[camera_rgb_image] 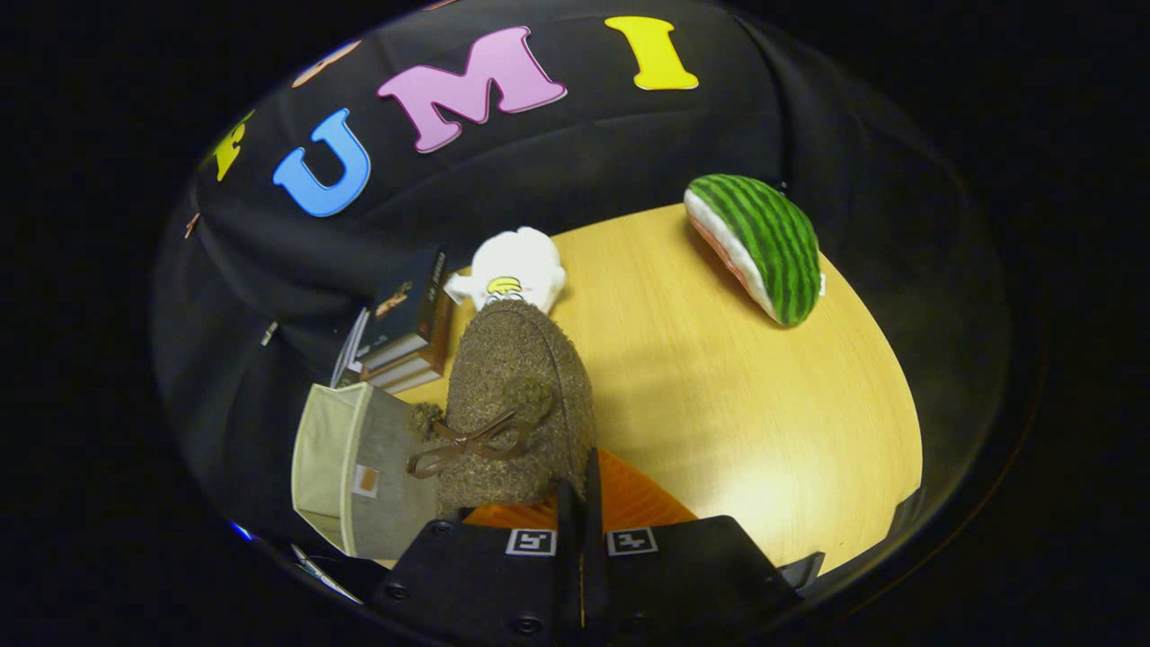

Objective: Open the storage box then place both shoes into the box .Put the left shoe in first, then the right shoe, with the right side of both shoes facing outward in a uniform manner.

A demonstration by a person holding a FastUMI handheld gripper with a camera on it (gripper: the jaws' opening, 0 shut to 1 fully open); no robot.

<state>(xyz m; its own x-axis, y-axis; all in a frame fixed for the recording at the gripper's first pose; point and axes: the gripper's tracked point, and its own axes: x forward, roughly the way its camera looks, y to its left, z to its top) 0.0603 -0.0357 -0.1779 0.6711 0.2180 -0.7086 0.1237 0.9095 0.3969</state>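
A brown fuzzy shoe [517, 404] with a brown bow and pompoms hangs just ahead of my fingers, toe pointing away, its orange lining [629, 499] showing near them. My gripper [582, 481] is shut on the shoe's rim, the two fingers pressed close together on it. Left of the shoe and lower stands the storage box [382, 467], a grey face with a small label and a pale beige panel [323, 445] beside it. I cannot tell whether its lid stands open.
A stack of books [406, 328] sits beyond the box. A white plush toy [518, 267] lies behind the shoe's toe. A watermelon-slice plush [759, 244] rests at the far right of the wooden table [746, 413].
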